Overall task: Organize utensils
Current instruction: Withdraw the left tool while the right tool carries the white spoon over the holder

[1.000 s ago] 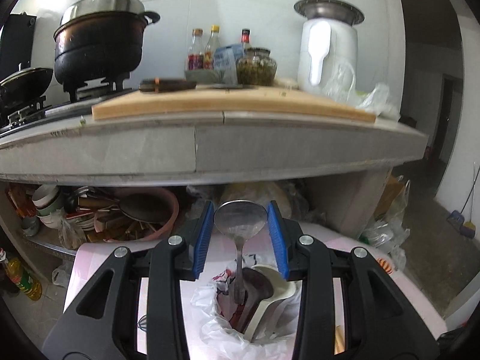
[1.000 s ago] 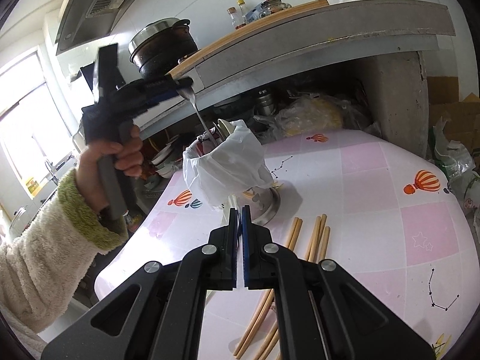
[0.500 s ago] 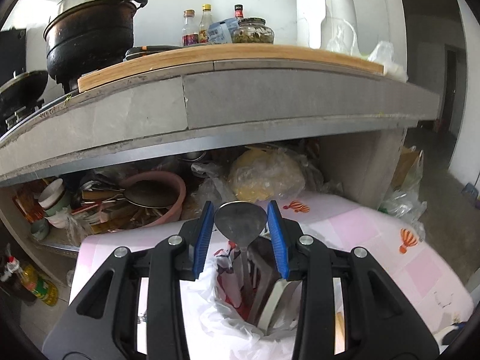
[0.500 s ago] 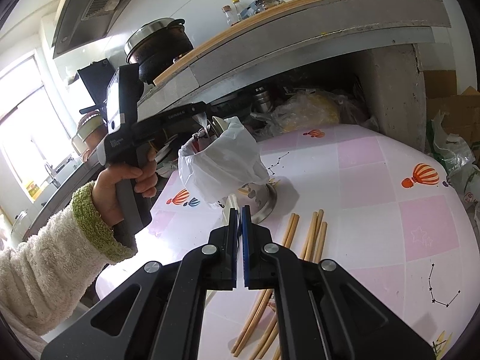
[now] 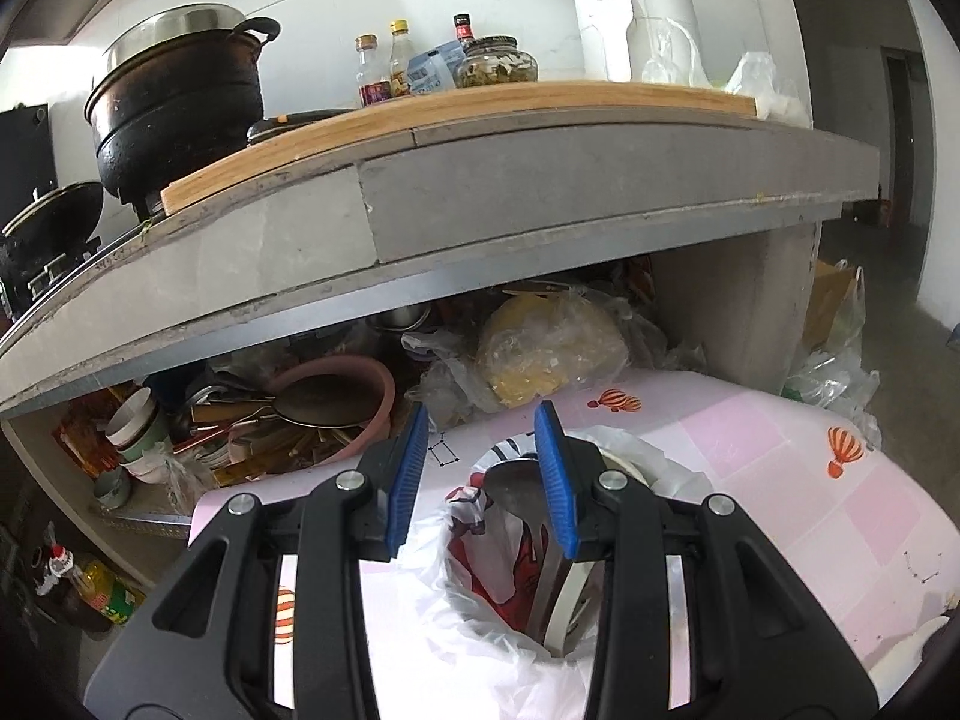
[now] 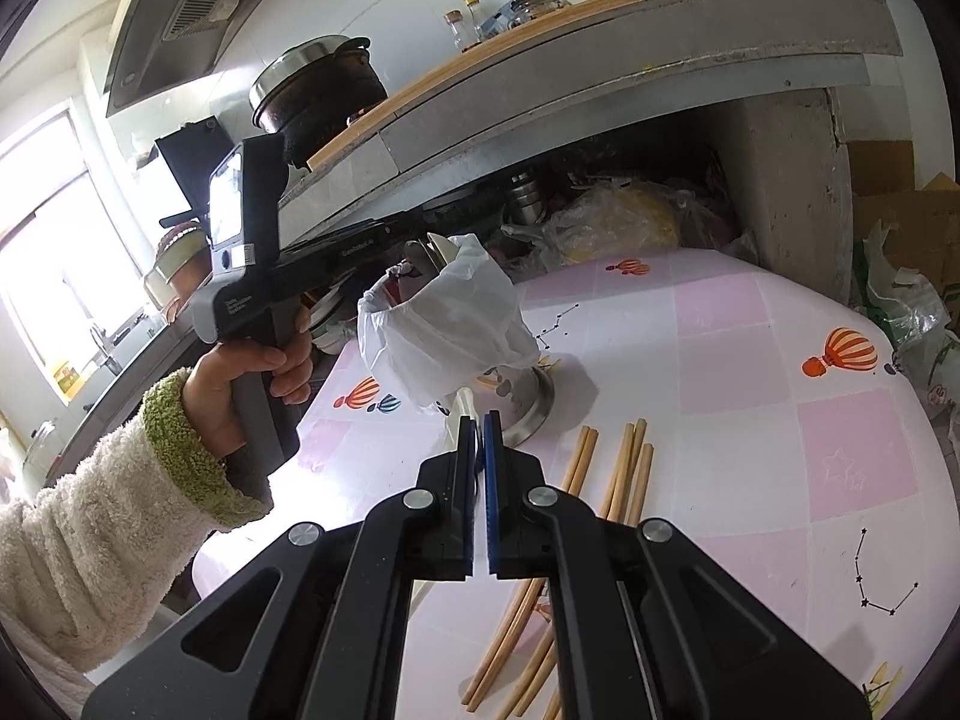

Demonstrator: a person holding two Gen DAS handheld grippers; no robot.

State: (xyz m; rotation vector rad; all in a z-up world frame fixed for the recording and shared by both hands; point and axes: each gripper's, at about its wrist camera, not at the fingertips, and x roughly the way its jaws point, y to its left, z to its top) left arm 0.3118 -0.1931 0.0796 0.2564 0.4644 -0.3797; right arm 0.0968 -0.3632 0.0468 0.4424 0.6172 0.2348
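A utensil holder lined with a white plastic bag (image 5: 480, 612) (image 6: 444, 336) stands on the pink patterned table (image 6: 750, 360). A metal spoon (image 5: 519, 489) stands in it, bowl up, beside a white utensil. My left gripper (image 5: 480, 474) is open just above the holder's rim, with the spoon free by its right finger. It also shows in the right wrist view (image 6: 420, 240). My right gripper (image 6: 477, 438) is shut and empty, above the table in front of the holder. Several wooden chopsticks (image 6: 606, 480) lie loose on the table beside it.
A grey concrete counter (image 5: 480, 192) overhangs the table's far side, carrying a black pot (image 5: 180, 102), bottles and a white appliance (image 5: 636, 18). Under it are a pink basin (image 5: 336, 402), bowls and plastic bags (image 5: 540, 354). Cardboard and bags stand right of the table.
My left gripper came down with the spoon, lowered it into the holder and opened. The spoon now stands in the bag, released. The right gripper has barely moved.
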